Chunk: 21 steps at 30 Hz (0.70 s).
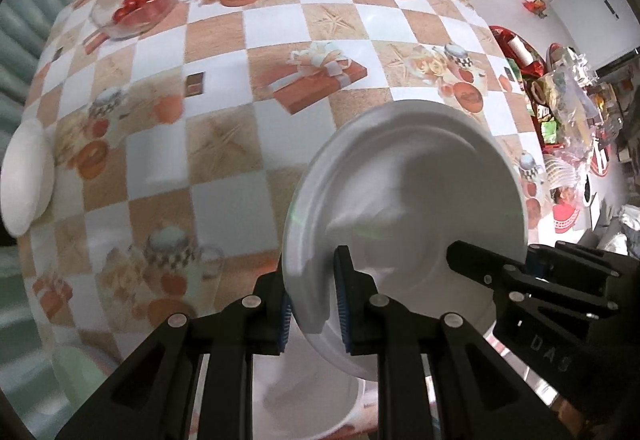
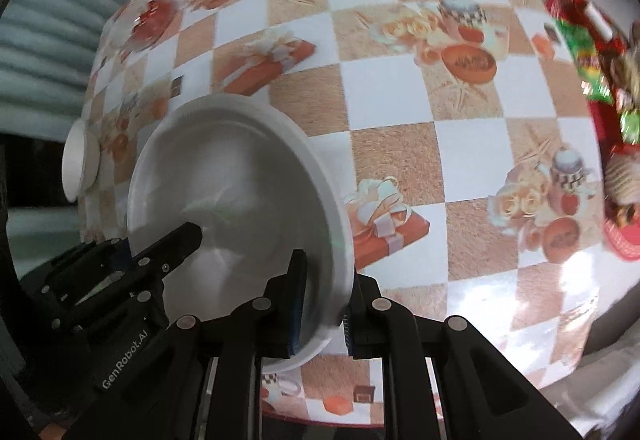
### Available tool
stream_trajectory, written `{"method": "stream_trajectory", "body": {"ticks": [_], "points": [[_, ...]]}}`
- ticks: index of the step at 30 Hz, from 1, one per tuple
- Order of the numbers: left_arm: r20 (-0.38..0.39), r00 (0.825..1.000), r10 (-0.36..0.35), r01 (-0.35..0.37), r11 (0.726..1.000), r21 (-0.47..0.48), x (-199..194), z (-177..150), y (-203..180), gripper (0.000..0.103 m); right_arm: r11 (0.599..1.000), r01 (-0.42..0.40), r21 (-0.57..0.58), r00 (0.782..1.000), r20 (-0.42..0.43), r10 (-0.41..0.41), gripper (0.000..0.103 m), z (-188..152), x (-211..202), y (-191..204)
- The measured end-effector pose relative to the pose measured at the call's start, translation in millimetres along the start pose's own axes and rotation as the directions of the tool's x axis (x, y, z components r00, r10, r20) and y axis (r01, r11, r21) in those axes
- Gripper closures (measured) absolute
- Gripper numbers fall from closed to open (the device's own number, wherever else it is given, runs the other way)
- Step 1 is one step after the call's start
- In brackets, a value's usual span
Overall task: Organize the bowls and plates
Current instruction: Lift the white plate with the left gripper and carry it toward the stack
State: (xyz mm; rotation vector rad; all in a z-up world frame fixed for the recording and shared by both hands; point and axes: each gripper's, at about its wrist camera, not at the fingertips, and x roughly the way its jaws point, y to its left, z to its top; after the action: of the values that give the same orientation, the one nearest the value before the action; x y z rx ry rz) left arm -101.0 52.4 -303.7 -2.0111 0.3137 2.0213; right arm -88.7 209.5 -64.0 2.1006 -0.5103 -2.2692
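Two grippers clamp one white plate [image 1: 404,199] by opposite rim edges: left gripper [image 1: 314,304] pinches the near-left rim, right gripper [image 2: 326,308] the other side. Plate hangs above the checkered tablecloth [image 1: 224,39], apart from it. Judgement: carry step; keep both hands level and matched so the rim does not twist out. Likely target is the white bowl [image 1: 26,179] at the table edge, or another stack.

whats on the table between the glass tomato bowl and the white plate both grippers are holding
Nothing stands there. In the left wrist view, only bare checkered tablecloth runs from the glass bowl to the plate.
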Motion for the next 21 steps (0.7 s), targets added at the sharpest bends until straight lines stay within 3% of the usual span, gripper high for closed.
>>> {"method": "stream_trajectory", "body": {"ticks": [11,21], "points": [[0.022,0.999,0.030,-0.030,1.000,-0.002,-48.2,-50.7,20.7,0.082,0.998,-0.008,-0.067,1.000,-0.013,0.007,0.086,-42.2,-20.0,53.5],[-0.017,0.999,0.034,-0.034,0.999,-0.006,-54.3,-92.4,44.7,0.082,0.996,-0.006,-0.091,0.998,-0.061,0.000,0.085,-79.9,-13.3,81.4]]}}
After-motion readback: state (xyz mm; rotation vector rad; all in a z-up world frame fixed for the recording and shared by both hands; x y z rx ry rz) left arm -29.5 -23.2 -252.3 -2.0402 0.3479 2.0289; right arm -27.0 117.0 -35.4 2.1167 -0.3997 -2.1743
